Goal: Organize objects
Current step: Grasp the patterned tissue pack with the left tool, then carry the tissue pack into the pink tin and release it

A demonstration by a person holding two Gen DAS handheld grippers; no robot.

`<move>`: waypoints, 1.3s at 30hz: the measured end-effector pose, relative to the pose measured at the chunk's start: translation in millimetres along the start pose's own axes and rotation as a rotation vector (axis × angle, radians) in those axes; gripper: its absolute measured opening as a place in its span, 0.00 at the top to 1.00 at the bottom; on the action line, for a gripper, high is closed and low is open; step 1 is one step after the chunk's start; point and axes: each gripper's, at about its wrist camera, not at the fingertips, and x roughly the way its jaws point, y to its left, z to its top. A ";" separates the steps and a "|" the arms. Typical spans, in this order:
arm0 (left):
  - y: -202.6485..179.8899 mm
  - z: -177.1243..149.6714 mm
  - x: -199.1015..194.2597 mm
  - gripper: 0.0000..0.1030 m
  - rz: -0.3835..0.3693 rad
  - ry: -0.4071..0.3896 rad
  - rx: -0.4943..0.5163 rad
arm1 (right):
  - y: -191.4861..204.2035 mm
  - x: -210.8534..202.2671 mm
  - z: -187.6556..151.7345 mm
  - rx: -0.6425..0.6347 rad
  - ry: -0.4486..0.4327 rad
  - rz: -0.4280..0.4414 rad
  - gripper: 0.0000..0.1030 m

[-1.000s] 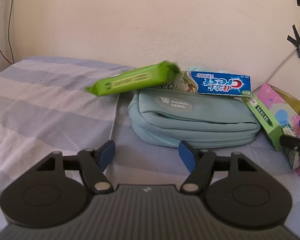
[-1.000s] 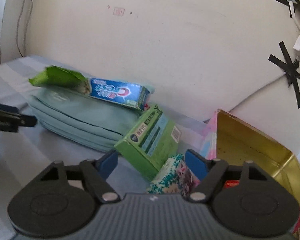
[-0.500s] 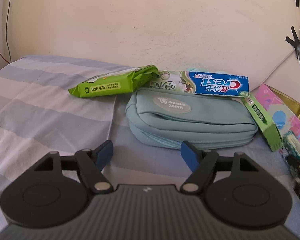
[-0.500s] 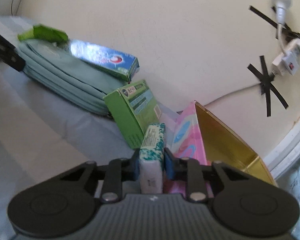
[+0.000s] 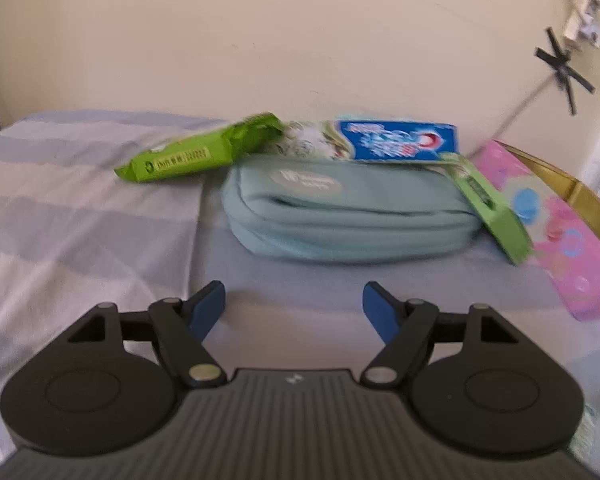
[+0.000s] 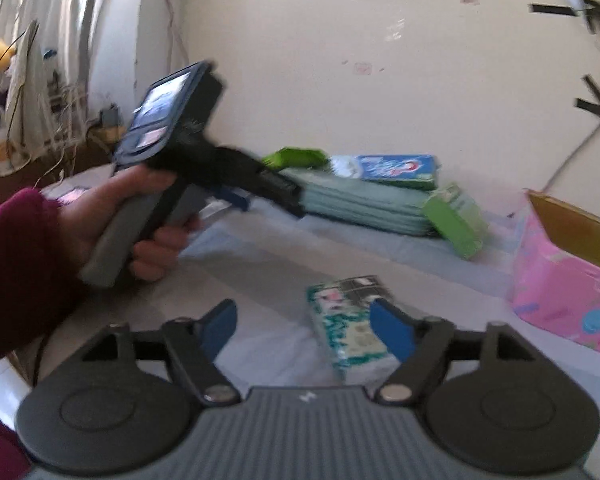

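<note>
On the striped bed sheet, far left of the pile, a green wipes packet lies tilted with its right end resting on the teal pouch; the lettering on its near end is too blurred to read. The pouch carries an oval label whose text is illegible. On top of the pouch, toward the wall, lies a blue-and-white toothpaste box with the red-and-blue Crest swirl, upside down in the left wrist view. A green carton leans against the pouch's right end, and right of it stands a pink box with a gold inside.

The left gripper hovers near the pouch with its blue fingers spread wide and nothing between them. In the right wrist view a left hand in a maroon sleeve holds it by the grey handle.

The right gripper also has its fingers spread; a teal-and-white patterned tissue pack lies on the sheet beside the right finger, with no grip on it, well apart from the pile.
</note>
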 end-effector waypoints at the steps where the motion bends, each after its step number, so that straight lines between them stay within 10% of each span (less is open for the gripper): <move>1: -1.9 -2.7 -6.8 0.25 -0.037 0.007 -0.008 | -3.5 0.5 -1.2 0.003 0.004 -0.019 0.24; 12: -74.3 -31.7 -40.4 0.28 -0.405 0.074 0.201 | -35.2 21.5 -16.4 0.089 0.139 -0.018 0.26; 19: -95.6 -44.3 -28.2 0.44 -0.437 0.175 0.237 | -44.7 15.3 -22.9 0.131 0.114 0.018 0.43; 26: -157.7 -10.2 -36.6 0.44 -0.470 0.093 0.359 | -78.1 -18.3 -16.1 0.138 -0.051 -0.119 0.43; 33: -267.0 35.9 -12.9 0.43 -0.514 -0.008 0.492 | -162.9 -37.4 -0.3 0.174 -0.158 -0.313 0.43; 39: -337.0 50.3 38.2 0.40 -0.462 0.025 0.541 | -245.3 -11.2 6.0 0.307 -0.078 -0.271 0.43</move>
